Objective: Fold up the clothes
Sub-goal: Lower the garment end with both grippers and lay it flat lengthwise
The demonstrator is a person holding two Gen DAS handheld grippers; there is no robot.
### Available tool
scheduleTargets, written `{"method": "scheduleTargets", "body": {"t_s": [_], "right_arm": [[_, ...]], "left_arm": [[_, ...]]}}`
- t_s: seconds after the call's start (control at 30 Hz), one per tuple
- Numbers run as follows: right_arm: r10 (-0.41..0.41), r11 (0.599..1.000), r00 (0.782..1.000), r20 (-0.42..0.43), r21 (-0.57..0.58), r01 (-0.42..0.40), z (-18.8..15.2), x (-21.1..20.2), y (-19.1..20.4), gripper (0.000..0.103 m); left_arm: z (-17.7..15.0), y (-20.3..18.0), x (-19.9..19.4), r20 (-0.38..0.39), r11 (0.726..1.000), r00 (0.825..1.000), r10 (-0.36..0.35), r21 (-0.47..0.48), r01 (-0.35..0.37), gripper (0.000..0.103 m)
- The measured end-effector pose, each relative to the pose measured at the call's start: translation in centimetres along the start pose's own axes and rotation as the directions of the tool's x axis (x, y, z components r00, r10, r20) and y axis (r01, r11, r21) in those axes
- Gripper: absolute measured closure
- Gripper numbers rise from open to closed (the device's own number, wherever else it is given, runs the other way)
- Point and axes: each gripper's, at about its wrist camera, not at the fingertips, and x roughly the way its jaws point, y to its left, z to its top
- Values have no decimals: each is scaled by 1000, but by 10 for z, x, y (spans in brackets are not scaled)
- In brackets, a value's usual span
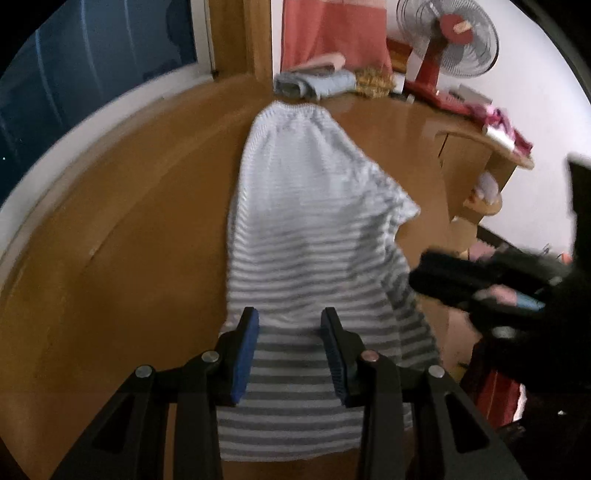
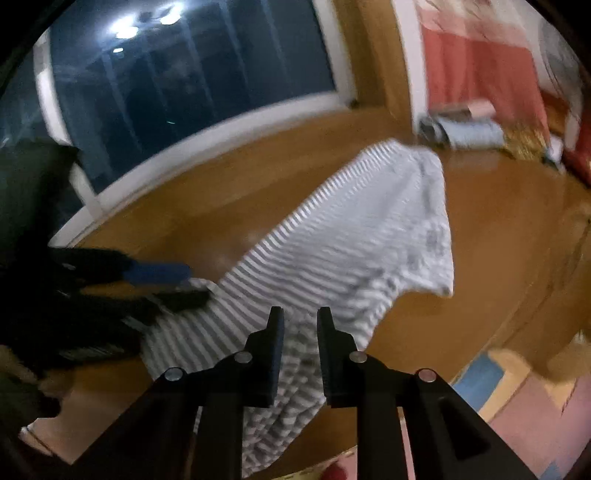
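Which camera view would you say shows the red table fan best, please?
The left wrist view: the red table fan stands whole at the table's far right corner. The right wrist view shows only a blurred red patch there, not recognisable.

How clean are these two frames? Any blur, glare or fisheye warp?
Left wrist view: dim; the striped garment is soft, the right claw smeared by motion blur, and the table edge bows under fisheye warp.
Right wrist view: blurrier overall; ceiling-light glare sits on the dark window, and the left claw is streaked.
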Motion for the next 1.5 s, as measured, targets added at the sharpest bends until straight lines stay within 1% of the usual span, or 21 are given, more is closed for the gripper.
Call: {"method": "scheduleTargets", "body": {"t_s": [0.1,0.13,0.17,0.23,0.33,0.43,0.5,0.53,0.6,0.73,0.87,0.93,1.03,1.07,1.1,1.13,1.23,1.3,1.37,1.43,1.5], "right_arm": [[82,996,996,-36,-37,-83,-2,10,5,84],[78,996,995,-64,-40,-81,-5,19,4,84],[74,996,993,-92,-43,-78,-8,28,4,84],[53,998,989,-136,-36,-59,-15,44,-1,85],[47,999,989,-142,13,-46,-18,48,-10,84],[17,1000,990,-141,19,-14,-20,44,-10,84],[-40,999,989,-144,9,42,-20,40,-7,83],[-72,997,987,-145,9,74,-19,38,-6,80],[-98,994,985,-139,41,104,-21,32,-10,79],[-124,989,988,-94,70,131,-22,9,0,77],[-92,988,992,-85,119,102,-30,-12,6,68],[-59,984,992,-111,162,76,-32,-6,5,65],[-8,975,990,-139,219,38,-39,2,5,65],[10,972,990,-143,233,24,-42,4,6,68],[29,971,989,-144,239,7,-44,6,7,77],[40,970,989,-142,243,-4,-45,7,8,99],[0,973,993,-121,227,28,-44,1,9,99],[11,973,991,-134,231,20,-44,-3,6,100],[33,974,990,-139,228,0,-42,-7,6,99],[38,974,993,-113,226,-11,-33,-10,7,97],[27,969,996,-84,247,-5,-22,-9,3,89]], "left_arm": [[-5,3,19,-39,1000,999,20,-22,-21,69],[-6,5,22,-39,999,999,25,-30,-26,65],[-7,7,25,-37,999,999,29,-39,-31,57],[-8,13,28,-35,998,999,30,-60,-32,50],[-9,23,32,-33,995,999,14,-94,-17,38],[-10,28,29,-25,995,1000,-1,-97,-2,38],[-11,31,23,-12,996,1000,11,-86,-12,38],[-12,32,19,-2,997,1000,20,-78,-21,38],[-13,35,11,18,997,999,33,-67,-32,39],[-20,36,-11,54,999,998,-22,-39,24,40],[-35,37,-11,48,996,996,-78,-37,80,40],[-40,35,-4,42,996,996,-73,-42,75,40],[-45,36,4,33,997,998,-51,-61,52,38],[-48,38,4,34,996,998,-50,-69,52,38],[-50,39,4,34,996,998,-50,-77,52,38],[-52,41,4,33,996,999,-39,-84,42,37],[-56,48,3,20,994,1000,-13,-110,15,38],[-57,56,0,12,988,999,-44,-147,45,39],[-50,61,-6,41,986,997,-62,-155,67,40],[-40,64,-10,68,985,994,-82,-145,91,40],[-29,65,-8,80,983,991,-104,-141,114,40]]}}
